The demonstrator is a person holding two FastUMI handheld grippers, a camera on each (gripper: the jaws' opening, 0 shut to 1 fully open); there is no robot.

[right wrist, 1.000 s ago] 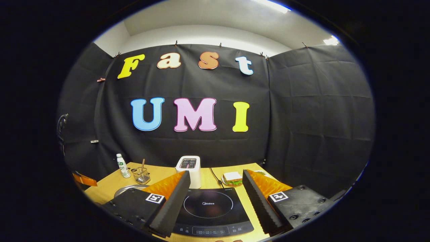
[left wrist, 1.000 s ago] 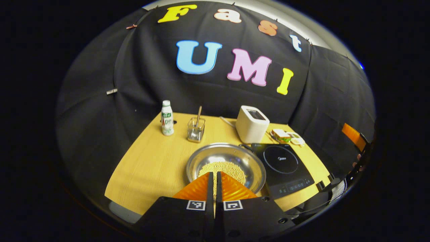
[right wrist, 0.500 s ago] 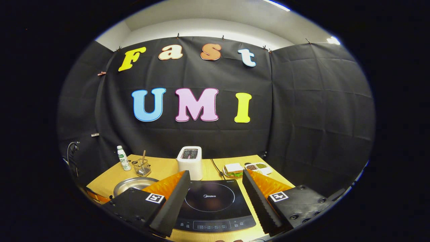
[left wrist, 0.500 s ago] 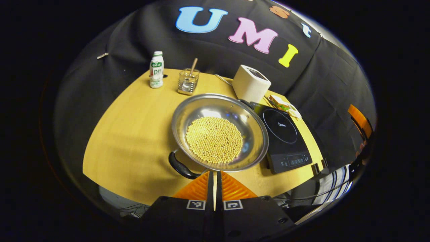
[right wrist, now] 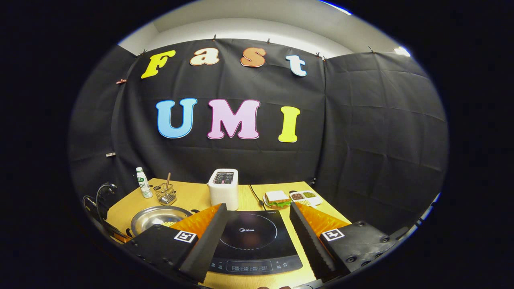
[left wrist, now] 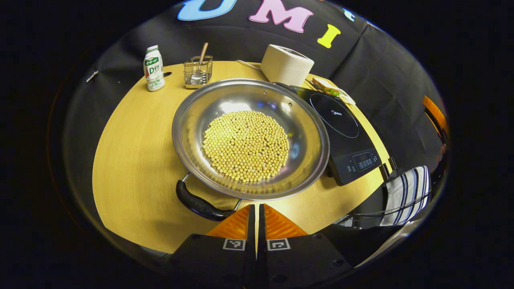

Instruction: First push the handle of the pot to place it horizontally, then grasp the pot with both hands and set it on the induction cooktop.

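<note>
Steel pot (left wrist: pixel 251 138) on the yellow table (left wrist: pixel 132 148), loaded with a flat heap of soybeans (left wrist: pixel 245 145), just beside the induction cooktop (left wrist: pixel 343 132) and apparently overlapping its near-left edge; also visible low at the left in the right gripper view (right wrist: pixel 160 216). Black near handle (left wrist: pixel 198 204) at the pot's lower-left rim, slanted rather than level; far handle (left wrist: pixel 281 85) barely visible at the opposite rim, toward the white toaster (left wrist: pixel 286 64).

Risks, as judgement: a push landing on the rim instead of the handle, sliding the whole pot against the cooktop edge instead of turning it; a fast push, shaking beans over the shallow wall; a rounded, glossy handle, slipping off a closed tip; over-rotation, carrying the far handle toward the toaster; in the later two-handed lift, uneven height between the sides, tipping the loose load. Bottle (left wrist: pixel 153 74) and wire caddy with spoon (left wrist: pixel 198 71) well apart from the pot, likely out of the sweep.

Left gripper (left wrist: pixel 257 218): orange fingers pressed together to a thin slit, holding nothing, tips just beside the right end of the near handle; contact with it not certain.

Right gripper (right wrist: pixel 257 235): jaws spread wide, empty, hovering above the near edge of the cooktop (right wrist: pixel 251 241), touching nothing; plate with sandwich (right wrist: pixel 276 198) and small dish (right wrist: pixel 305 196) farther back.
</note>
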